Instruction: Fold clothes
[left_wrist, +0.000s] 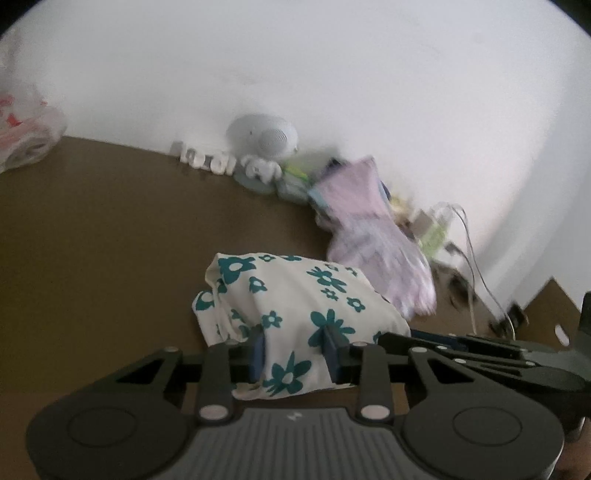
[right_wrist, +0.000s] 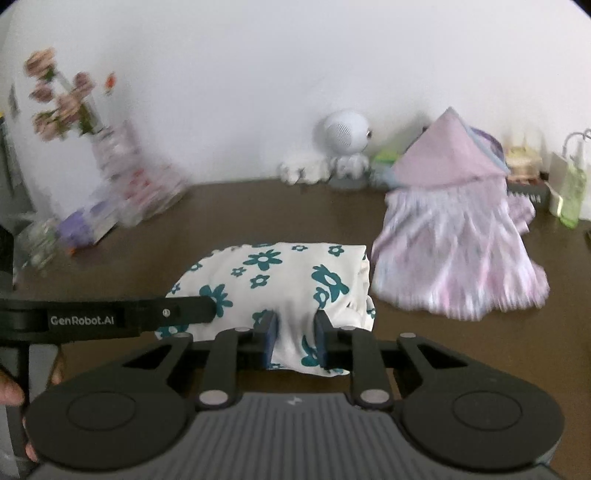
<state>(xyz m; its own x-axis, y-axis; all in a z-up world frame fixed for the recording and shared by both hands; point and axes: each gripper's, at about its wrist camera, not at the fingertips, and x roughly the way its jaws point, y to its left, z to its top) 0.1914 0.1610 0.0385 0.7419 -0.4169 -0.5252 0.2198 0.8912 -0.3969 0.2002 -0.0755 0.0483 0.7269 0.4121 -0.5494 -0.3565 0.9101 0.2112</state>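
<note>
this is looking like a home: a brown table (right_wrist: 110, 266) is sitting against a plain white wall (right_wrist: 258, 74), holding a vase of flowers (right_wrist: 62, 107), a white octopus-shaped gadget (right_wrist: 345, 140) and loose clothes (right_wrist: 454, 236).

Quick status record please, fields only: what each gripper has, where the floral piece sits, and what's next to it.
left gripper: shut on floral garment, near edge
right gripper: shut on floral garment, near edge
floral garment: white with teal flowers, bunched, on the brown table
purple garment: heaped to the right of the floral one; touching or not, cannot tell
back wall: white octopus-shaped toy, flowers at left
image quality: motion blur, fine detail unclear
</note>
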